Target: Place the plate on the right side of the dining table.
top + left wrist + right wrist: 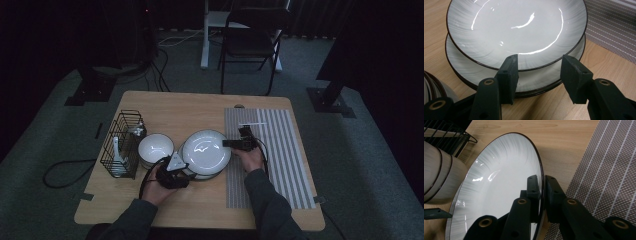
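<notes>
Right claw (542, 187) pinching top plate (499, 185) rim

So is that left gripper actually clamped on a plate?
No: in the left gripper view, the left gripper stands with its jaws apart in front of the stacked plates, neither pad pressing a rim.

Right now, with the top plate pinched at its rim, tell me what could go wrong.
1. The right gripper holds the top plate by a thin strip of rim only; the glossy plate may slip or swing down when lifted.
2. The left gripper stands open at the stack's near edge, gripping nothing, so the lower plates could drag along or shift.
3. The bowl and wire rack stand close on the left; a swinging plate could hit them.
</notes>
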